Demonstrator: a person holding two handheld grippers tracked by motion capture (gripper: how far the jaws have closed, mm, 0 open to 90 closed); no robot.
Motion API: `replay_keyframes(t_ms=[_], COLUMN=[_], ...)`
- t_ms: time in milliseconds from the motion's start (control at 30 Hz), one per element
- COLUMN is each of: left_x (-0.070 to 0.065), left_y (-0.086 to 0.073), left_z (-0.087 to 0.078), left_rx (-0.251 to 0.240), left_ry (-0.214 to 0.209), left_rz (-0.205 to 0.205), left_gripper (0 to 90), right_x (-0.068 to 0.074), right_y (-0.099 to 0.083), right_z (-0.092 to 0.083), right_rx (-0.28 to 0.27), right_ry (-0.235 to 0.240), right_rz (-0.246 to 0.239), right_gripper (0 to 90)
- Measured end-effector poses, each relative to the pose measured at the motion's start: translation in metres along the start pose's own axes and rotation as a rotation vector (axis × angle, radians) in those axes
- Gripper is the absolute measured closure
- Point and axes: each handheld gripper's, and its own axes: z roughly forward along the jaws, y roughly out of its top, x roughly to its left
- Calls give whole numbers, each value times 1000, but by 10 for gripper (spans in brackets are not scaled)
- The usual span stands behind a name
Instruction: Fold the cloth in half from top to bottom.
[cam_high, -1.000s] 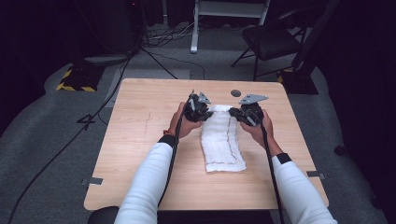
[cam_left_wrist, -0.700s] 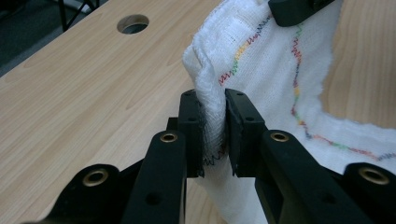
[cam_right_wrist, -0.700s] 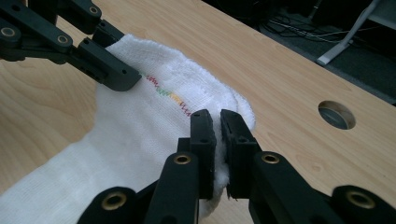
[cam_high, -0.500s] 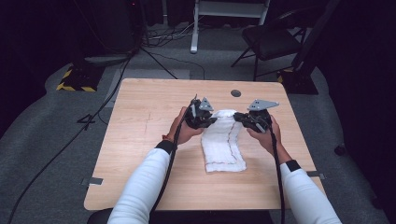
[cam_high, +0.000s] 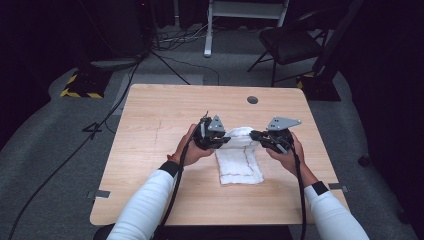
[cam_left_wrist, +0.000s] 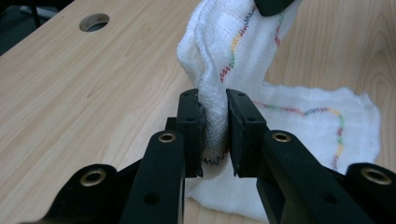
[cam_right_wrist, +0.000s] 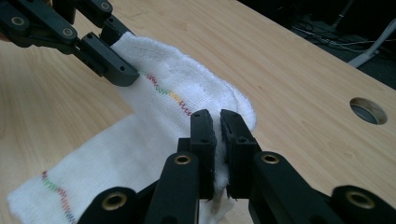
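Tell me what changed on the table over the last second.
Both hand-held grippers, the left and the right, carried the far edge of the white cloth toward the person, folding it back over itself, so less of it lies flat on the table. Unchanged: each gripper stays clamped on its corner of the cloth, and the near end keeps its place.
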Motion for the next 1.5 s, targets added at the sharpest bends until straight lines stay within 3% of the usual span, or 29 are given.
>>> replay_keyframes(t_ms=[267, 500, 700, 1033, 1133, 1367, 1433, 1500], left_x=[-15, -33, -49, -72, -74, -76, -77, -75], left_y=[-10, -24, -36, -45, -49, -59, -59, -57], left_z=[4, 3, 5, 1, -1, -16, -22, -29], left_rx=[20, 30, 76, 138, 148, 145, 139, 102], left_ry=[-39, -46, -60, -57, -69, -106, -87, -64], left_rz=[11, 35, 60, 140, 124, 78, 70, 42], left_gripper=[760, 745, 719, 681, 662, 544, 491, 443], right_x=[12, 23, 32, 43, 46, 50, 50, 47], right_y=[-16, -31, -46, -67, -73, -84, -84, -81], right_z=[-5, -10, -12, -20, -22, -33, -37, -43], right_rx=[33, 56, 111, 167, 183, 205, 199, 171], right_ry=[24, 56, 91, 128, 144, 114, 96, 76], right_rz=[-25, -38, -39, -62, -64, -48, -43, -24], right_gripper=[840, 836, 810, 762, 733, 629, 590, 553])
